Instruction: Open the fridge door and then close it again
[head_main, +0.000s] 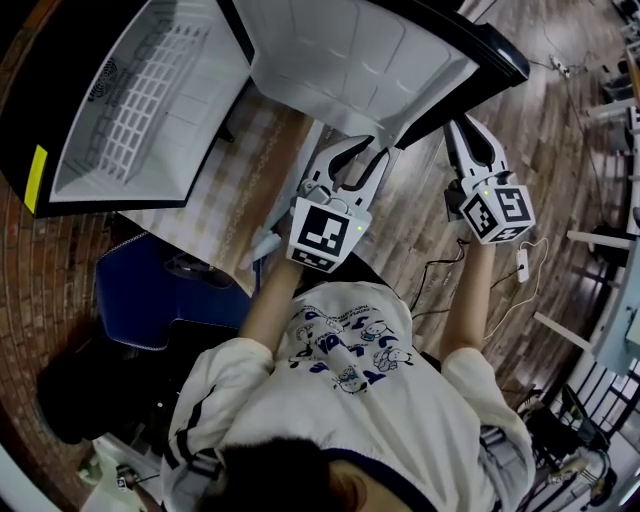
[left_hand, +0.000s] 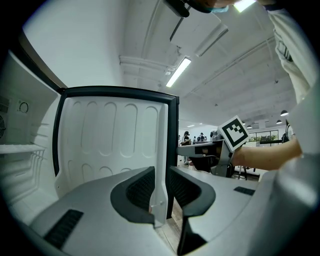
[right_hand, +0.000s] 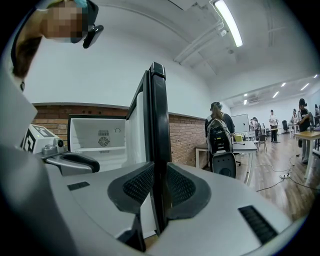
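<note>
The small black fridge (head_main: 60, 120) stands open, its white inside and wire shelf (head_main: 150, 100) showing. The fridge door (head_main: 370, 60) is swung out toward me. My left gripper (head_main: 380, 158) is shut on the door's white inner lip (left_hand: 161, 145), which runs between both pads in the left gripper view. To its right, my right gripper (head_main: 460, 128) is shut on the door's black outer edge (right_hand: 158, 120). In the right gripper view that edge is pinched between the pads, the fridge's white inside (right_hand: 100, 137) lies behind it, and the left gripper (right_hand: 70, 161) shows at the left.
A dark blue seat (head_main: 160, 300) sits low at the left beside the fridge. Cables and a small white device (head_main: 522, 265) lie on the wooden floor to the right. A brick wall (right_hand: 185, 137), desks, a chair with a backpack (right_hand: 222, 137) and people stand behind.
</note>
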